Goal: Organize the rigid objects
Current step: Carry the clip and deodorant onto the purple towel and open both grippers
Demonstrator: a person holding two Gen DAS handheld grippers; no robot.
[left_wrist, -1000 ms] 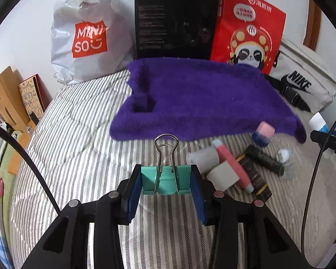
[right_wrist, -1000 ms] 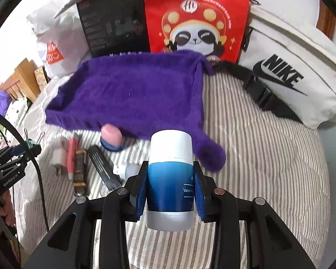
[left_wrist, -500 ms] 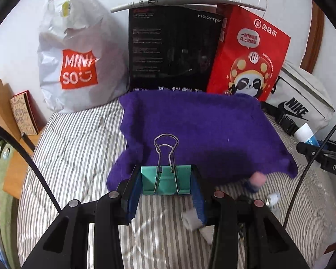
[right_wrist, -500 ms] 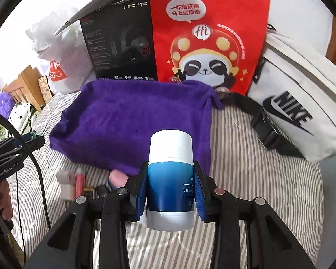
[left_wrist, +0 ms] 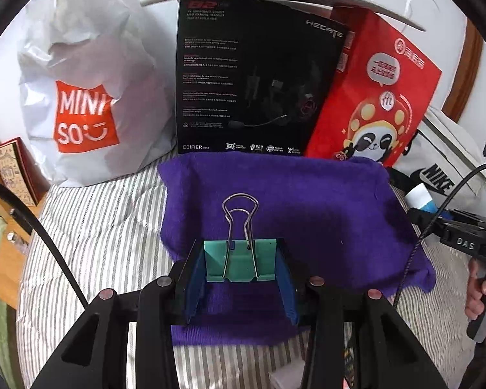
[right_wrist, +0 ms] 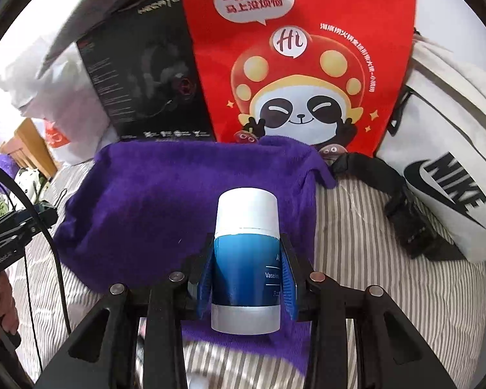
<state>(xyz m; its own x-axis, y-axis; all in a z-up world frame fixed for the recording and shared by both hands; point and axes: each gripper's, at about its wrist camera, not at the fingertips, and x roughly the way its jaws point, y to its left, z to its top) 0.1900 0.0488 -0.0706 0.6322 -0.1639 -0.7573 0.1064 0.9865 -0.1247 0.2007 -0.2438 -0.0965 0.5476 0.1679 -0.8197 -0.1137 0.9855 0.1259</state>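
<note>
left gripper (left_wrist: 241, 267) clamped on green binder clip (left_wrist: 239, 261), wire handles pointing to twelve o'clock, right gripper (right_wrist: 246, 272) gripping blue Vaseline tube (right_wrist: 245, 259), white cap toward twelve, both above purple towel (left_wrist: 307, 201), tube's label partly hidden by pads, red panda bag (right_wrist: 295, 58) cropped at twelve

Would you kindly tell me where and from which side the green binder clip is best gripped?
Grip the green binder clip across its flat body ends, coming from behind its folded spine, as the left gripper does now. Those ends are flat and parallel; the wire handles are thin and would likely slip.
</note>
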